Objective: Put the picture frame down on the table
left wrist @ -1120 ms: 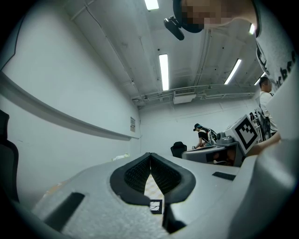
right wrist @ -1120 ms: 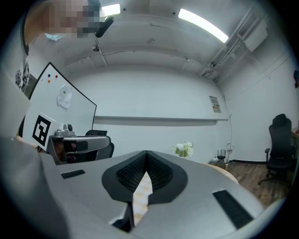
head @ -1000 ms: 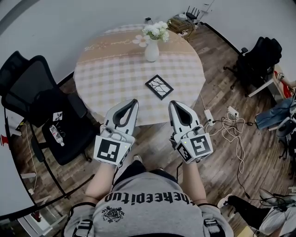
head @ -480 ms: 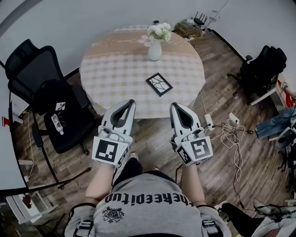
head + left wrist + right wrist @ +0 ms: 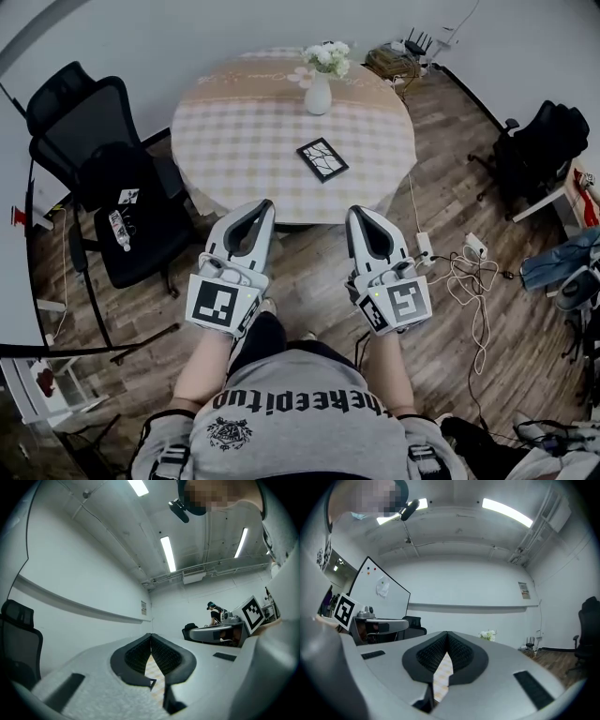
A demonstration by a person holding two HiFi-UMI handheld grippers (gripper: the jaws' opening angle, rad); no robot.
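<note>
A: Entry, picture frame. Location?
B: Lying flat on near half of round checked table, well apart from vase.
A: Left gripper, right gripper?
B: Both clenched tip to tip, nothing held, close to the body over floor, well short of table.
A: Handling note?
B: Judged already set down; best left untouched, no re-gripping, no nudging.

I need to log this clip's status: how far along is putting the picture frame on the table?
Done, it seems: the picture frame lies flat on the table, near the vase. In hand: nothing; the left gripper and right gripper are both shut and empty, held over the floor short of the table. Left: nothing apparent.
</note>
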